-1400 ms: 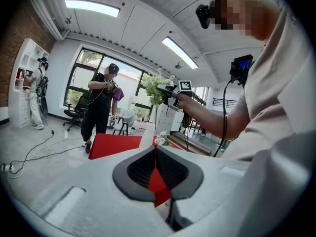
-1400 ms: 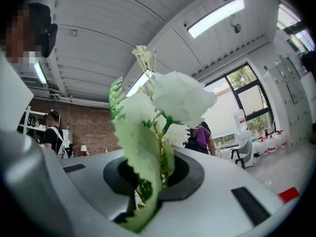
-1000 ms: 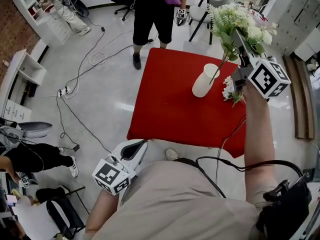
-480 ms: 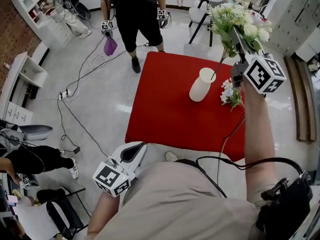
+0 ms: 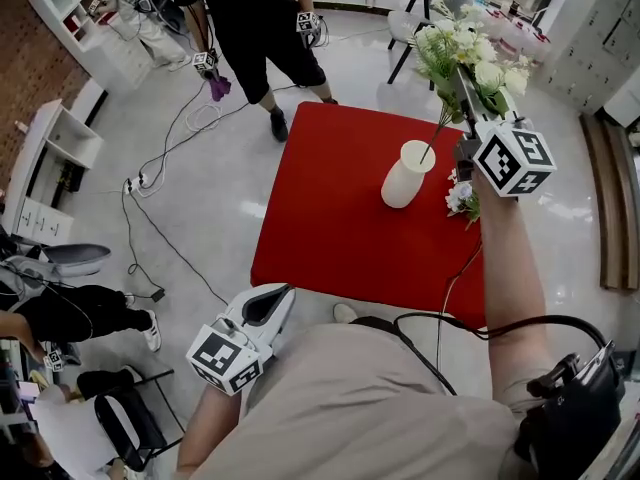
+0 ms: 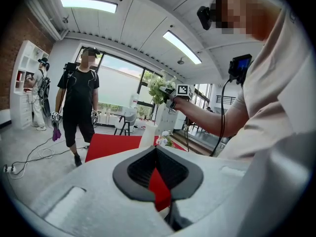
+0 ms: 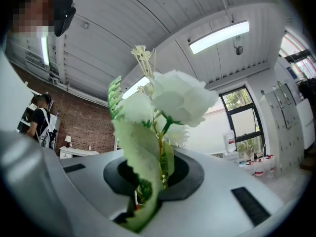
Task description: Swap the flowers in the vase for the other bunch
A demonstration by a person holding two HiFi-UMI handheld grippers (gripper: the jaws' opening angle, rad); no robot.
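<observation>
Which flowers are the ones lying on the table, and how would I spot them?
Find the red table, then the white vase near its far right side. Just right of the vase a small white-flowered bunch lies on the red top, partly hidden by the right gripper. Unlike the bigger bunch held aloft in that gripper, nothing grips it.

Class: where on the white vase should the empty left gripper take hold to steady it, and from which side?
Probably the body of the vase, below its rim, approached from the person's left across the red table. It stands upright and round, so a level side grip fits. The right gripper holds a bunch over its mouth, and the other bunch lies to its right.
</observation>
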